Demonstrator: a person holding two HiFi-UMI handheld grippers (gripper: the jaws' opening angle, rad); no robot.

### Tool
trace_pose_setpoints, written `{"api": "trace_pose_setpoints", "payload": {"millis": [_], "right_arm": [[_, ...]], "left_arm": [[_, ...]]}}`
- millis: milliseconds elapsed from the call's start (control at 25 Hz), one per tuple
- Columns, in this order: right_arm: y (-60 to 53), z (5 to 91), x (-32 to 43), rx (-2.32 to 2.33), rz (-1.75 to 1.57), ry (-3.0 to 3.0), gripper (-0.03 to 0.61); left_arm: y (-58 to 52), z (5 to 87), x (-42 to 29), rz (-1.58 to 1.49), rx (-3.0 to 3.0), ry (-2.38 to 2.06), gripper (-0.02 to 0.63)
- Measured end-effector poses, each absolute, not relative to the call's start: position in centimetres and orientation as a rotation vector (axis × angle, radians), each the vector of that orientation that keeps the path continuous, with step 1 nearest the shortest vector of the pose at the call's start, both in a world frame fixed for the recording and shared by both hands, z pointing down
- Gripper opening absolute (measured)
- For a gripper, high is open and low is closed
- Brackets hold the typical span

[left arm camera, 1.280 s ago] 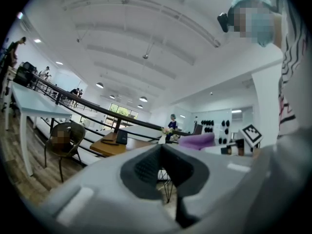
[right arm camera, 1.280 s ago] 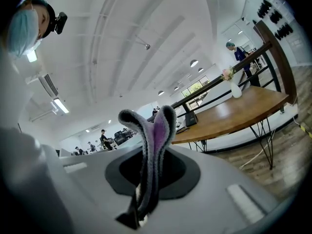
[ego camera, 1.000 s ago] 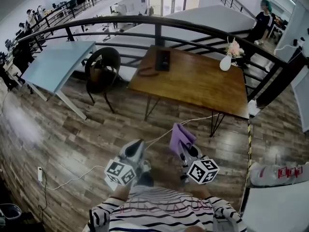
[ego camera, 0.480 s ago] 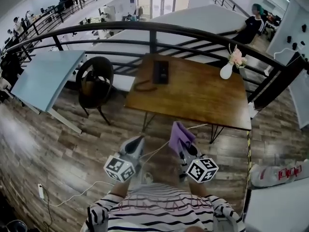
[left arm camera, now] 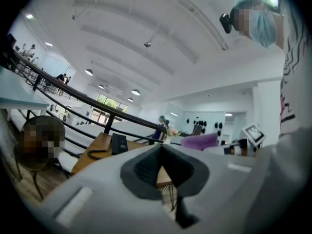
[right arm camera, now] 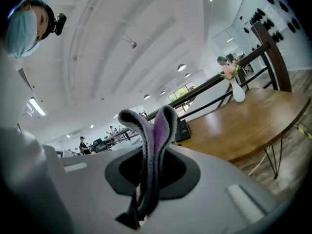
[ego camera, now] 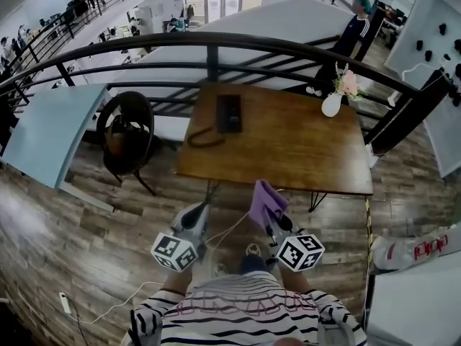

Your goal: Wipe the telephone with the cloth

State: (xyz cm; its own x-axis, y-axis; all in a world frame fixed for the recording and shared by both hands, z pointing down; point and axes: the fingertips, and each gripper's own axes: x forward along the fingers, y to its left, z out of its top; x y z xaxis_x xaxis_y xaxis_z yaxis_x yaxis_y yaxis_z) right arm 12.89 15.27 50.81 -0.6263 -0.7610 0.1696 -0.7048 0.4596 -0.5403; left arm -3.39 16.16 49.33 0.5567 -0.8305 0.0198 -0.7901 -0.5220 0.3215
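Observation:
A black telephone (ego camera: pixel 229 113) lies on the far left part of a brown wooden table (ego camera: pixel 288 146), its dark cord (ego camera: pixel 203 138) curling toward the table's left edge. The phone also shows small in the left gripper view (left arm camera: pixel 119 143) and in the right gripper view (right arm camera: pixel 182 130). My right gripper (ego camera: pixel 271 222) is shut on a folded purple cloth (ego camera: pixel 263 202), which sticks up between the jaws (right arm camera: pixel 155 135). My left gripper (ego camera: pixel 197 218) is shut with nothing in it. Both grippers hang over the floor, short of the table's near edge.
A white vase with pink flowers (ego camera: pixel 337 96) stands at the table's far right. A dark round chair (ego camera: pixel 126 133) sits left of the table, beside a pale blue table (ego camera: pixel 43 132). A black railing (ego camera: pixel 216 45) runs behind. A white cable (ego camera: pixel 108 301) trails on the wooden floor.
The table and telephone have come nearer and more central as I walk toward them. Both grippers keep their pose, the cloth still held in the right one.

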Motion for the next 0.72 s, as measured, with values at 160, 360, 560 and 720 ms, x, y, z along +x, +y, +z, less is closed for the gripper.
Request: {"api": "trace_pose_setpoints", "payload": {"millis": [160,360,560,720], "right_arm": [[11.4,51.8,13.5,-1.293,-0.925,2.627,0.035],[5.6,50.9,14.6,-1.208,-0.913,2.684,0.035],[0.7,50.1,16.0,-1.135,-0.889,2.724,0.035],[-2.4,50.7,17.2,-1.096,-0.918,2.740,0.035]], "left_arm": [[12.3,49.9,-2.8,-0.215,2.471,-1.363,0.000],[7.2,49.1,-0.9,-0.229,2.454,-1.419,0.000],[2.9,48.1,1.1,-0.244,2.452,-1.471,0.000],[0.1,48.3,2.2,-0.241,2.431,-1.518,0.000]]}}
